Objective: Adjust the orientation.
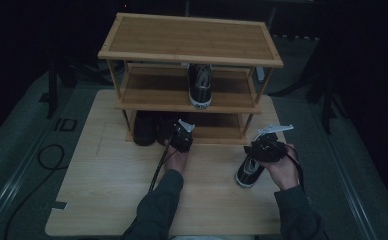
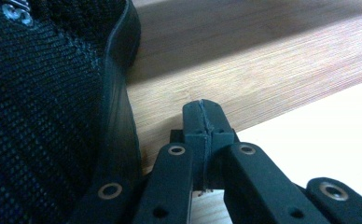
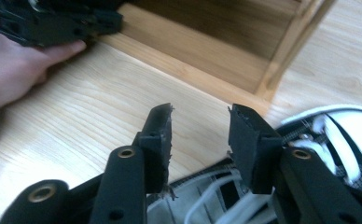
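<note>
A black sneaker with a white toe [image 1: 248, 173] lies on the wooden table [image 1: 112, 190], in front of the shoe rack's [image 1: 189, 40] right leg. My right gripper [image 1: 260, 153] hovers just over it; in the right gripper view the right gripper [image 3: 200, 116] stands open above the sneaker's [image 3: 351, 122] laced top, pads not pressing on it. My left gripper [image 1: 178, 133] reaches into the bottom shelf. There the left gripper [image 2: 202, 122] is shut on nothing, right beside a black shoe [image 2: 44, 116].
A matching black sneaker [image 1: 201, 85] stands on the rack's middle shelf. Dark shoes [image 1: 144, 129] sit at the left of the bottom shelf. The rack's low front rail [image 3: 193, 70] lies close ahead of the right gripper. A cable [image 1: 44, 155] lies on the floor at left.
</note>
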The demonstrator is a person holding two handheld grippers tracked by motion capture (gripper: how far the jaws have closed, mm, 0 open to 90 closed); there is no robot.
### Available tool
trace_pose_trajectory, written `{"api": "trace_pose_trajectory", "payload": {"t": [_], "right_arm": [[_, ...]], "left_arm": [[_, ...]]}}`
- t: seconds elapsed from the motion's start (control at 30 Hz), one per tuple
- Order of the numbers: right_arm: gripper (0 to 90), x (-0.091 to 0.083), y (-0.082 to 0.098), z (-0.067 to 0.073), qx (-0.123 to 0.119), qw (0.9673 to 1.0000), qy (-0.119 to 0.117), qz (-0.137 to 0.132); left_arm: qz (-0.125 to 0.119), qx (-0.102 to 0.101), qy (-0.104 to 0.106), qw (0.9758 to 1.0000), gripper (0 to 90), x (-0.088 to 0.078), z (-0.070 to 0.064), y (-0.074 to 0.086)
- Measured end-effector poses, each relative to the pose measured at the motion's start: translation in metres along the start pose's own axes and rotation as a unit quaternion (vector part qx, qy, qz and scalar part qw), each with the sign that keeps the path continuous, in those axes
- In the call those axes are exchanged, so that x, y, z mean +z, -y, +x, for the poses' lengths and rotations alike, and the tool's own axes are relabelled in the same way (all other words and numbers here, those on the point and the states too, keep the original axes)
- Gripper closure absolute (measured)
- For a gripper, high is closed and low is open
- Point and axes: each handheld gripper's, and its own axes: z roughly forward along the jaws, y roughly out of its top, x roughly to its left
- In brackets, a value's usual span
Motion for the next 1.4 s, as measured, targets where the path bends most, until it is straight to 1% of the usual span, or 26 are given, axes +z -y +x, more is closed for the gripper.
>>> {"api": "trace_pose_trajectory", "payload": {"t": [0.27,0.3,0.4,0.5,0.7,0.9,0.93,0.97,1.03,1.17,1.23,1.4], "right_arm": [[62.1,-0.001,0.01,-0.007,0.011,0.9999,0.01,0.008],[62.1,-0.002,0.013,-0.008,0.013,0.9997,0.016,0.009],[62.2,-0.003,0.016,-0.01,0.017,0.9996,0.018,0.011],[62.2,-0.005,0.023,-0.013,0.02,0.9992,0.029,0.015],[62.0,-0.003,0.032,-0.018,0.03,0.9986,0.038,0.022],[61.9,-0.005,0.034,-0.019,0.032,0.9983,0.043,0.021],[60.8,-0.006,0.035,-0.019,0.033,0.9978,0.054,0.021],[60.7,-0.007,0.036,-0.02,0.034,0.9975,0.058,0.022],[60.2,-0.007,0.038,-0.021,0.039,0.9971,0.06,0.024],[58.8,-0.005,0.041,-0.024,0.045,0.9962,0.068,0.03],[58.7,-0.002,0.041,-0.024,0.044,0.9954,0.078,0.034],[59.0,0.006,0.042,-0.026,0.053,0.9943,0.08,0.046]], "left_arm": [[0.0,0.0,0.0,1.0,90.0,0.0,0.0,0.0],[0.0,0.0,0.001,1.0,90.0,0.0,0.0,0.0],[0.0,0.0,0.0,1.0,90.0,0.0,0.0,0.0],[0.0,0.0,0.0,1.0,90.0,0.0,0.0,0.0],[0.0,0.0,-0.001,1.0,90.0,0.0,0.0,0.0],[0.0,0.0,-0.001,1.0,90.0,0.0,0.0,0.0],[-0.001,0.0,-0.001,1.0,90.0,0.0,0.0,0.0],[0.0,0.001,-0.001,1.0,90.0,0.0,0.0,0.0],[0.0,0.001,-0.001,1.0,90.0,0.0,0.0,0.0],[0.0,0.002,-0.002,1.0,90.0,0.0,-0.001,0.0],[-0.001,0.002,-0.003,1.0,90.0,0.0,-0.001,0.0],[0.0,0.002,-0.002,1.0,90.0,0.0,-0.001,0.0]]}}
